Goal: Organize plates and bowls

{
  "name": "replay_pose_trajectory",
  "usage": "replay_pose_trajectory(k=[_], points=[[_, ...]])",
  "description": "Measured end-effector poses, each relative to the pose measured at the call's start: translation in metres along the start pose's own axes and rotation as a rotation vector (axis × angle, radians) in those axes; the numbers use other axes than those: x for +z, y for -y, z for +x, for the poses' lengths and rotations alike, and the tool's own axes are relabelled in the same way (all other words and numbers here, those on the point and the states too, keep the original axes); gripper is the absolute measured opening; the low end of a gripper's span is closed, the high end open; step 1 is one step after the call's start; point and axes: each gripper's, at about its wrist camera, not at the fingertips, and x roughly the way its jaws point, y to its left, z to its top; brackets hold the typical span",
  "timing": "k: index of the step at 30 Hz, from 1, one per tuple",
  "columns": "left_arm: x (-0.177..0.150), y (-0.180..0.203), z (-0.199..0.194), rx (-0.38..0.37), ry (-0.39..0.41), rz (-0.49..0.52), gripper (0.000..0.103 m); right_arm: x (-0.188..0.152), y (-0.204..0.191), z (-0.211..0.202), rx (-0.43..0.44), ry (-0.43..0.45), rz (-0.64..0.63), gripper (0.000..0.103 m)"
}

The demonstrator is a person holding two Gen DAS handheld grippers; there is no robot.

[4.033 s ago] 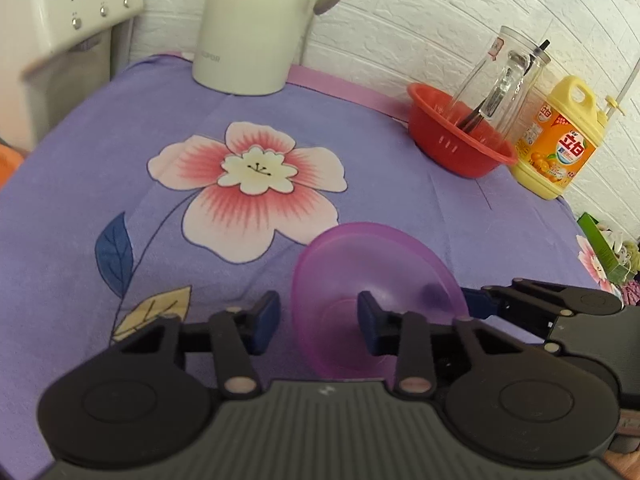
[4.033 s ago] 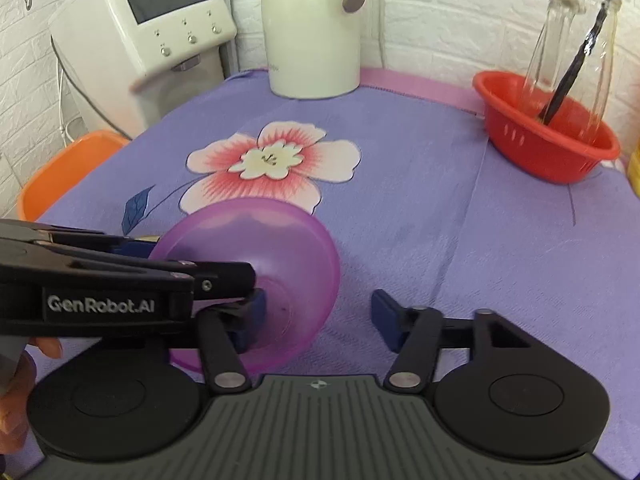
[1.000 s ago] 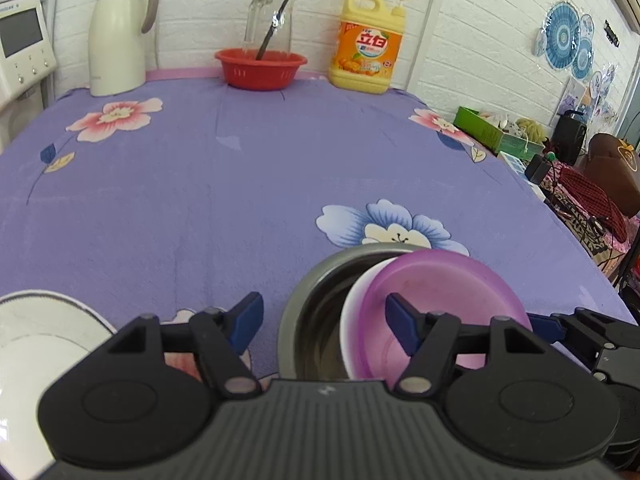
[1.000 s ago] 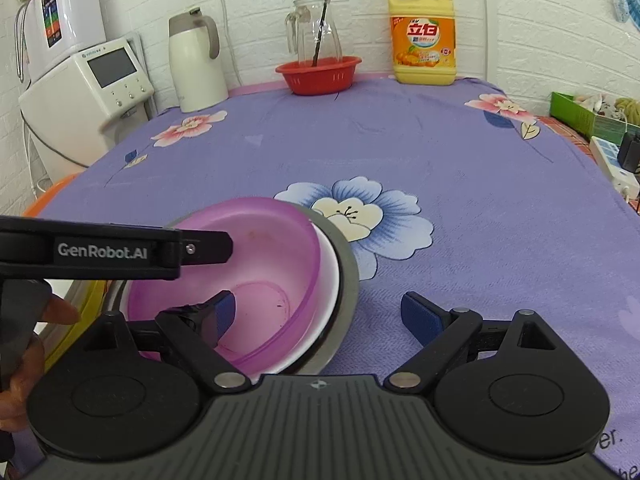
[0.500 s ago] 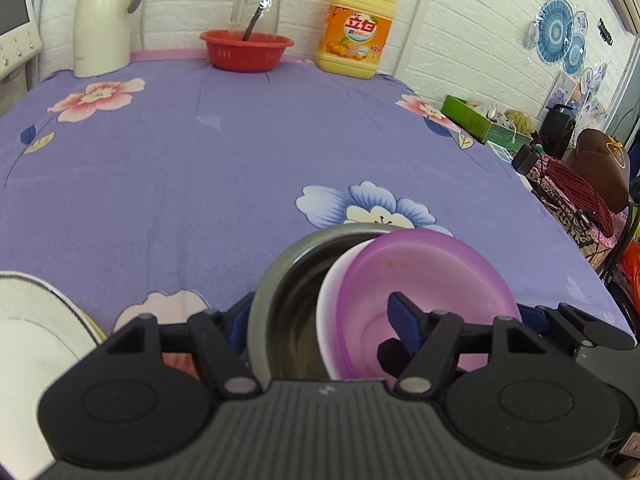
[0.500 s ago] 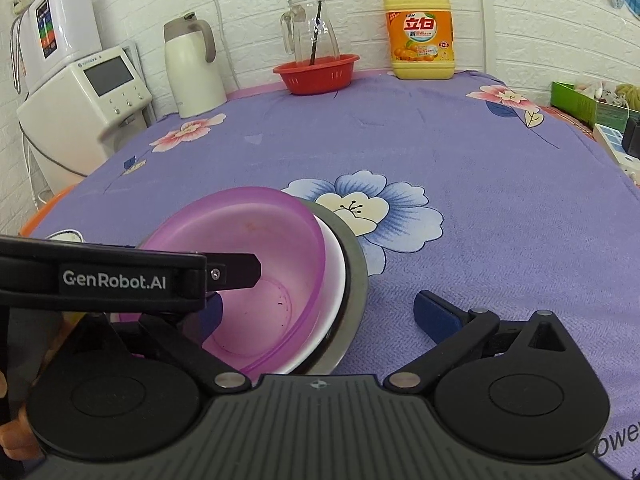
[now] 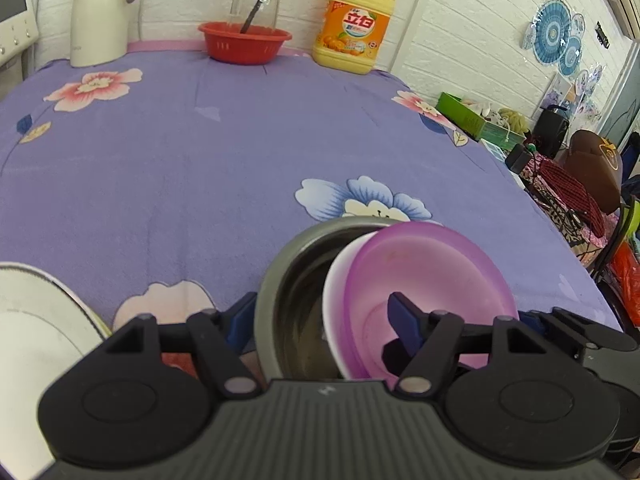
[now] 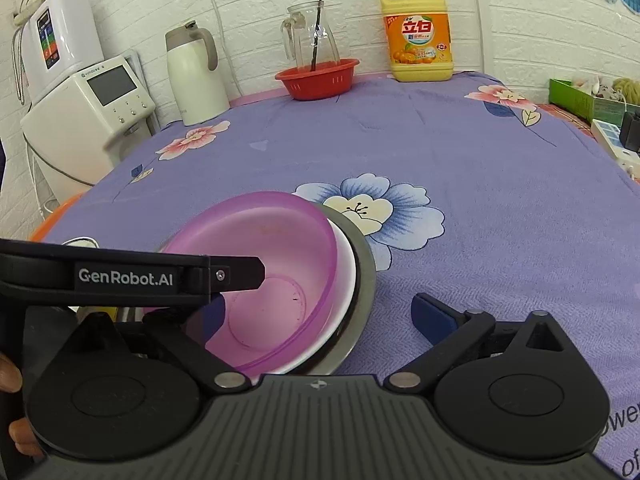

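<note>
Left wrist view: your left gripper (image 7: 322, 320) is spread wide, straddling the nested bowls. The translucent purple plastic bowl (image 7: 432, 276) sits tilted in a white bowl (image 7: 336, 280) inside a steel bowl (image 7: 292, 280), at 6 o'clock on the purple floral tablecloth (image 7: 200, 168). White plate (image 7: 32, 320) at 8; white brick wall (image 7: 460, 20) behind.

Right wrist view: your right gripper (image 8: 320, 312) is spread wide, gripping nothing; its left finger is inside the purple bowl. Red basket (image 8: 316, 78) at 12.
</note>
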Motion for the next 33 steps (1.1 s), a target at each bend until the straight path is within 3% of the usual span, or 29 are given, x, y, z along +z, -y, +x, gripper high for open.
replay_pose_trajectory(k=[6, 12, 24, 27, 33], points=[[-0.005, 0.001, -0.003, -0.034, 0.013, -0.038, 0.054, -0.002, -0.006, 0.0, 0.052, 0.001, -0.019, 0.101], [-0.007, 0.003, -0.017, -0.04, 0.021, -0.071, 0.053, -0.002, -0.018, -0.01, 0.007, 0.001, -0.035, 0.103], [-0.004, -0.002, -0.085, -0.036, 0.166, -0.075, 0.055, 0.013, -0.055, -0.049, 0.017, 0.12, -0.115, 0.103], [-0.007, -0.019, -0.108, -0.003, 0.204, -0.089, 0.055, 0.017, -0.077, -0.051, 0.049, 0.14, -0.15, 0.103], [-0.019, -0.075, -0.15, 0.137, 0.247, -0.16, 0.055, 0.021, -0.133, -0.031, 0.191, 0.129, -0.214, 0.103]])
